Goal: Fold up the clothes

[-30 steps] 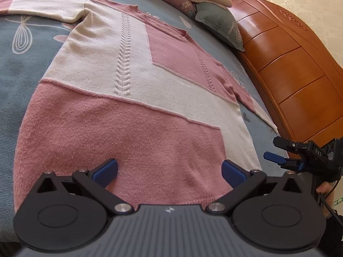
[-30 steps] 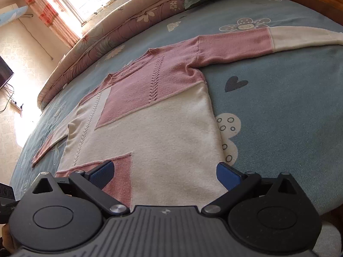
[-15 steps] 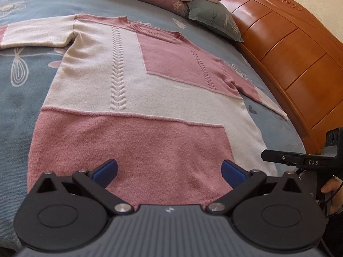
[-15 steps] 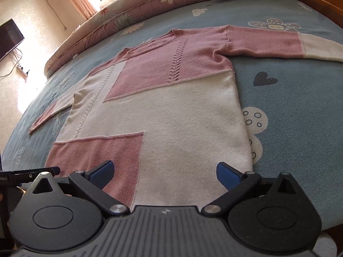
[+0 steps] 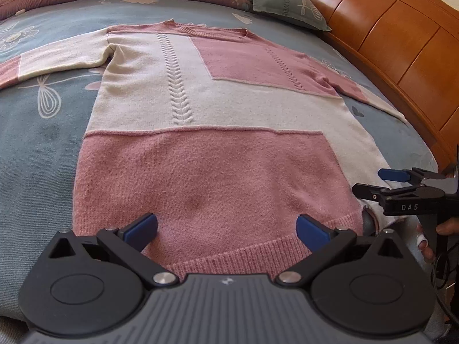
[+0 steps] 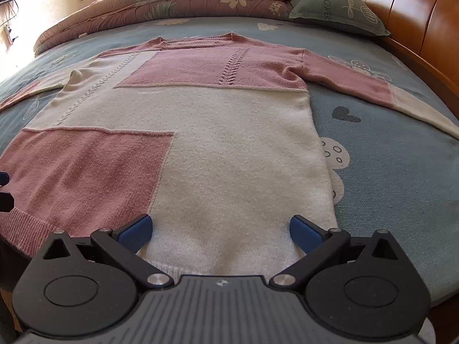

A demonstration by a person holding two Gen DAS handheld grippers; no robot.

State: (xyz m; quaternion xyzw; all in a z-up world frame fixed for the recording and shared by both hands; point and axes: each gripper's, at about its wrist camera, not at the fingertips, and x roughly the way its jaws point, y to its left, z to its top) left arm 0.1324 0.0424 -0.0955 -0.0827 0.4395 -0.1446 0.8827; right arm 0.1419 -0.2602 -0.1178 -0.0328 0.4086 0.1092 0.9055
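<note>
Over the last second both wrist views have swung from an oblique look across the sweater to a square one along its length. The hem now runs straight across between each pair of jaws, where it lay skewed before. Judgement: alignment at the hem is complete, no fold has begun, and the next step is a grasp on the hem.

Left gripper: jaws wide apart, holding nothing. It sits low at the near edge of the bed, fingers pointing up the garment toward the neckline. The pink hem panel fills the gap between the jaws; whether the pads touch the knit cannot be told.

Right gripper: jaws wide apart, holding nothing, same low forward-pointing pose. The cream hem corner lies between its jaws, with the garment's side edge just outside the right jaw. In the left wrist view this gripper stands just beside the hem's right corner, held level by a hand.

Sleeves lie spread to either side, well ahead of the jaws.
</note>
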